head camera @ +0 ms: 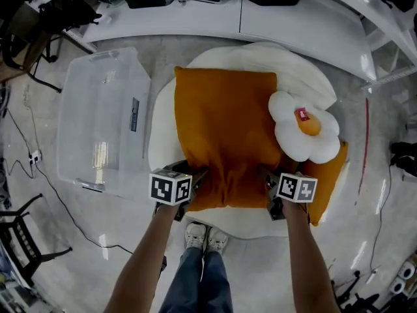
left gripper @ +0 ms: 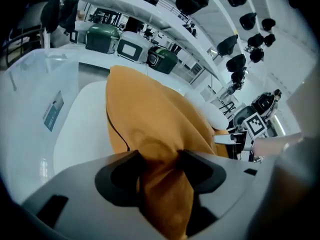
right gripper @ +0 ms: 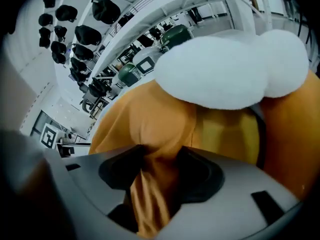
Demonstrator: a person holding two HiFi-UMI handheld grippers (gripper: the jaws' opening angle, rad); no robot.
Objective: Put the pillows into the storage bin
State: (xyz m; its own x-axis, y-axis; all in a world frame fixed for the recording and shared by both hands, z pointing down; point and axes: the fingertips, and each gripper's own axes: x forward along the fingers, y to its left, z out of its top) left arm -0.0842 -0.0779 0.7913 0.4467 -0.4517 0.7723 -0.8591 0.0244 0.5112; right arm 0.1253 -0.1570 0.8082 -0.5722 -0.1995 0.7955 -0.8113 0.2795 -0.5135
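Square orange fabric pillow lies on top of a big round white cushion on the floor, right in front of the person's white shoes.

Left gripper is at the pillow's near-left corner. Its own view shows the jaws clamped on a bunched fold of the orange fabric, w/ cloth filling the gap btwn the pads. Right gripper is at the near-right corner and holds it the same way: jaws pinched on a gathered fold of the same pillow. So both grippers hold the near edge, one per corner.

A white fried-egg-shaped plush pillow w/ yellow yolk sits to the right, overlapping the orange pillow's right edge and resting on a second orange pillow that pokes out beneath it.

Clear plastic storage bin stands on the floor to the left, just beside the white cushion. No pillow is in it. Orange pillow and bin are apart, w/ a strip of the white cushion btwn them.
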